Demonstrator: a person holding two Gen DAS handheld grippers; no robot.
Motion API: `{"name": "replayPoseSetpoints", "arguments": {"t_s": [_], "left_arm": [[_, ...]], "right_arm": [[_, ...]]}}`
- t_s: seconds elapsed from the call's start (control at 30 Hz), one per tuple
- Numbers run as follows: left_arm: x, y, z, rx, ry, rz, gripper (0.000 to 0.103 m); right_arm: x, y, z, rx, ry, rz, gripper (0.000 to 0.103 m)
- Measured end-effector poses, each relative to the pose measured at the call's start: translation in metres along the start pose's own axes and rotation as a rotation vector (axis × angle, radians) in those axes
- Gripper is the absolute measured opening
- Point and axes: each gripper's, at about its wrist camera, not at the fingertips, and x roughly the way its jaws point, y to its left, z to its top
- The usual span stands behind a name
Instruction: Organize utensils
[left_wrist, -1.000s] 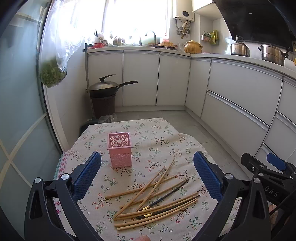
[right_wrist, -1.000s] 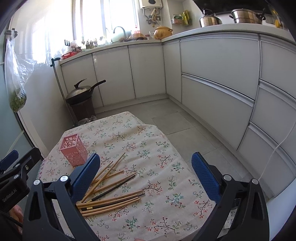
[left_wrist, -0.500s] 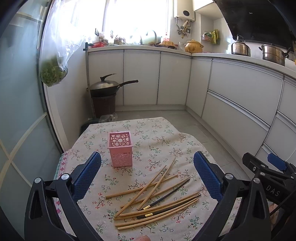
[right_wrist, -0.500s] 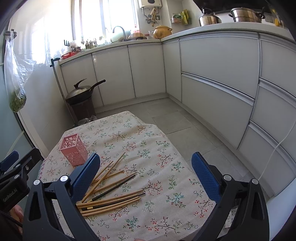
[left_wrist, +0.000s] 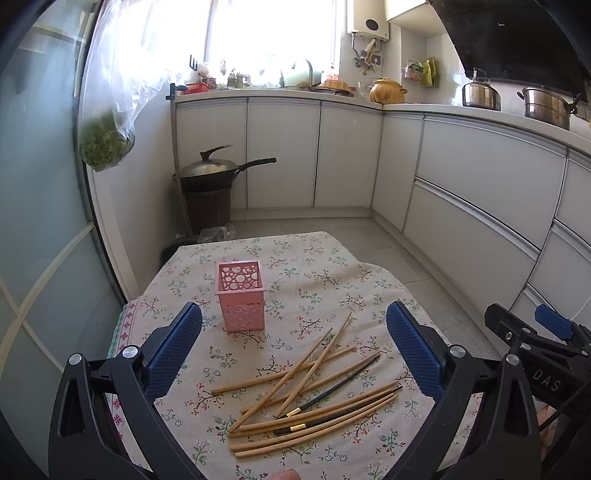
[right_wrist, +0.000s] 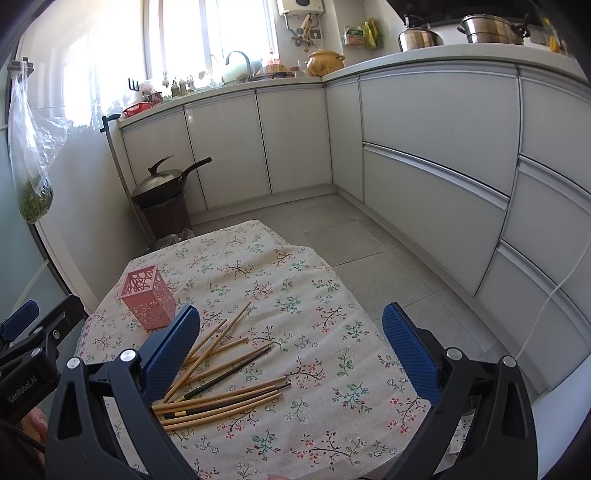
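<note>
Bamboo chopsticks (left_wrist: 314, 387) lay in a loose, crossed pile in the lower centre of the left wrist frame, with a couple of dark, gold-banded ones mixed among the pale sticks. Just above and to the left of them in that frame stood the pink holder (left_wrist: 242, 299), upright and empty as far as its perforated walls showed, apart from the pile. Both rested on a surface (left_wrist: 332, 280) covered with a floral cloth.

Neither hand-held gripper held anything. The left hand-held gripper (left_wrist: 293, 347) had its blue pads spread wide, framing the holder and the pile. The right hand-held gripper (right_wrist: 291, 347) was likewise spread wide, with the pile showing at the lower left of its frame, partly behind its left pad.

No chopstick had been sorted yet, so the task seemed at its very start, and the likely first move was a pinch on one or several sticks.

Several risks stood out. The sticks overlapped, so lifting one could drag or flick its neighbours, and round, thin sticks roll readily; the near ones lay toward the bottom edge of the frame, where a nudge might send them off the surface. A thin stick pinched off-centre could pivot between the pads. The holder looked light and narrow, so a stick pushed in at a slant could tip it or shove it across the cloth.
</note>
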Motion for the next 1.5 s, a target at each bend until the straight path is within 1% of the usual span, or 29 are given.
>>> {"name": "replayPoseSetpoints", "arguments": {"t_s": [0.4,0.5,0.57,0.63,0.77,0.83,0.9,1.0,1.1,1.2,1.27,1.3,1.33,1.37,1.4,1.43,1.47,1.5], "left_arm": [[0.005,0.001,0.002,0.003,0.021,0.001,0.096],[0.012,-0.001,0.003,0.003,0.056,-0.017,0.096],[0.024,-0.004,0.003,0.012,0.132,-0.070,0.096],[0.042,-0.013,0.000,0.063,0.231,-0.126,0.096],[0.073,-0.037,-0.006,0.143,0.368,-0.182,0.096],[0.095,-0.051,-0.010,0.175,0.456,-0.216,0.096],[0.121,-0.062,-0.007,0.217,0.550,-0.225,0.096],[0.157,-0.073,-0.001,0.266,0.631,-0.209,0.096],[0.192,-0.081,0.006,0.256,0.715,-0.209,0.096],[0.222,-0.085,0.014,0.231,0.759,-0.197,0.095],[0.242,-0.088,0.016,0.235,0.788,-0.190,0.091],[0.251,-0.089,0.015,0.249,0.803,-0.175,0.083],[0.262,-0.088,0.011,0.265,0.835,-0.154,0.067],[0.274,-0.086,0.006,0.272,0.873,-0.129,0.057],[0.282,-0.083,0.002,0.274,0.903,-0.109,0.056],[0.288,-0.080,-0.002,0.278,0.920,-0.093,0.052],[0.293,-0.076,-0.006,0.279,0.931,-0.074,0.047],[0.297,-0.072,-0.008,0.281,0.935,-0.054,0.046]], "right_arm": [[0.002,0.000,-0.002,0.004,0.010,-0.004,0.096],[0.005,-0.005,0.000,0.023,0.029,0.001,0.096],[0.009,-0.012,0.000,0.060,0.061,0.017,0.096],[0.016,-0.023,0.002,0.121,0.119,0.055,0.096],[0.031,-0.051,0.000,0.300,0.237,0.159,0.096],[0.038,-0.064,-0.002,0.388,0.281,0.199,0.096],[0.045,-0.077,-0.004,0.462,0.317,0.223,0.096],[0.056,-0.091,-0.008,0.536,0.365,0.249,0.096],[0.068,-0.104,-0.012,0.600,0.418,0.273,0.096],[0.080,-0.112,-0.017,0.663,0.482,0.314,0.096],[0.089,-0.113,-0.021,0.695,0.531,0.346,0.096],[0.093,-0.113,-0.023,0.706,0.551,0.359,0.096],[0.096,-0.113,-0.025,0.712,0.567,0.367,0.096],[0.098,-0.112,-0.026,0.711,0.578,0.372,0.096],[0.100,-0.112,-0.026,0.706,0.586,0.374,0.096],[0.101,-0.112,-0.025,0.696,0.589,0.374,0.096],[0.103,-0.111,-0.025,0.692,0.594,0.376,0.096],[0.104,-0.111,-0.025,0.691,0.600,0.378,0.096]]}}
